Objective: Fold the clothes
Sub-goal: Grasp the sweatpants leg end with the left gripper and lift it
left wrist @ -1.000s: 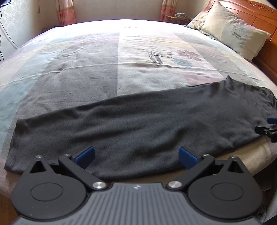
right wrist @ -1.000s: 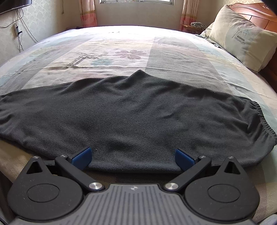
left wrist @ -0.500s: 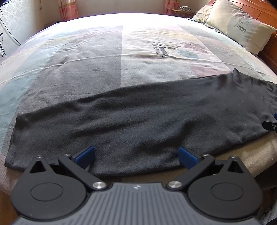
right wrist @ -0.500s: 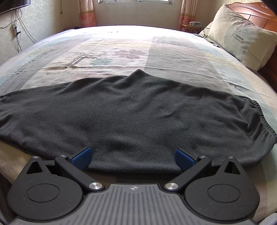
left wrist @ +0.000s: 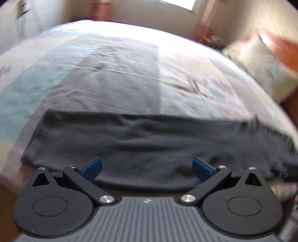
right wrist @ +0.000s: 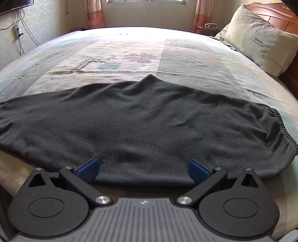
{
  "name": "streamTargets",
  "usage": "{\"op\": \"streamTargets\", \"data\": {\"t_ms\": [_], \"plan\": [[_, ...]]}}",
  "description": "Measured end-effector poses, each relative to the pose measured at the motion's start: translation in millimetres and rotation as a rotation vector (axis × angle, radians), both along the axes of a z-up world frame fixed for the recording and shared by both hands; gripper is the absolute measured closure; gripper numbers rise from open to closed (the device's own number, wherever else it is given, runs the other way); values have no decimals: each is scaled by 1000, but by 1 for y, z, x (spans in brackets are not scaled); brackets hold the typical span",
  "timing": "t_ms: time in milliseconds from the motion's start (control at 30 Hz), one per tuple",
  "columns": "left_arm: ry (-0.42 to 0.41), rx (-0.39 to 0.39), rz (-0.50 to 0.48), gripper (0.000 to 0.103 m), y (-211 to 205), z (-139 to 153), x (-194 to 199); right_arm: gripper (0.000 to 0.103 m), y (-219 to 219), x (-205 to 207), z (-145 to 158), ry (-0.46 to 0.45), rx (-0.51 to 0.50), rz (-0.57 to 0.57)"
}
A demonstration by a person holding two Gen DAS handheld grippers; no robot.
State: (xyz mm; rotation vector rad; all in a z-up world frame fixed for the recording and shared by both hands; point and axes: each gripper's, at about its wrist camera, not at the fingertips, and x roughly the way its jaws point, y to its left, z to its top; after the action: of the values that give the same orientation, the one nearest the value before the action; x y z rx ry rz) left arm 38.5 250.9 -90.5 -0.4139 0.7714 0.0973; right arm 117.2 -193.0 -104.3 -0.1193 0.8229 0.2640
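Note:
Dark grey trousers point(right wrist: 141, 122) lie folded lengthwise along the near edge of the bed, elastic waistband point(right wrist: 285, 130) at the right. In the blurred left wrist view the same trousers point(left wrist: 141, 141) stretch across, leg hem at the left. My left gripper point(left wrist: 147, 166) is open, its blue pads point(left wrist: 92, 167) over the garment's near edge with nothing between them. My right gripper point(right wrist: 143, 168) is open too, its pads point(right wrist: 198, 171) at the near edge of the seat part. The right gripper's tip point(left wrist: 289, 170) shows at the far right of the left wrist view.
The patchwork bedspread point(right wrist: 130, 55) covers a large bed. A pillow point(right wrist: 260, 39) leans on the wooden headboard point(right wrist: 275, 11) at the right. Curtains and a window stand behind; cables hang on the left wall.
The left gripper has swung quickly left and turned, so its view is blurred and the trousers now lie level across it. The right gripper has stayed still. Both remain open.

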Motion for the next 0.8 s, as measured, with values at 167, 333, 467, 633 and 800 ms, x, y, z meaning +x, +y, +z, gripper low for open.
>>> {"op": "streamTargets", "data": {"t_ms": [167,333,467,633,800], "plan": [[-82,-341,231,1,65,-21,-31,0,0,0,1,3,3,6],[-109,-513,354,1,93,-46,-49,0,1,0,1,5,-3,2],[-143,-602,411,1,103,-53,-47,0,2,1,0,5,-5,-1],[-171,-667,465,1,115,-61,-39,0,2,0,1,6,-7,-2],[-213,-716,511,1,126,-69,-34,0,1,0,1,7,-6,-2]]}}
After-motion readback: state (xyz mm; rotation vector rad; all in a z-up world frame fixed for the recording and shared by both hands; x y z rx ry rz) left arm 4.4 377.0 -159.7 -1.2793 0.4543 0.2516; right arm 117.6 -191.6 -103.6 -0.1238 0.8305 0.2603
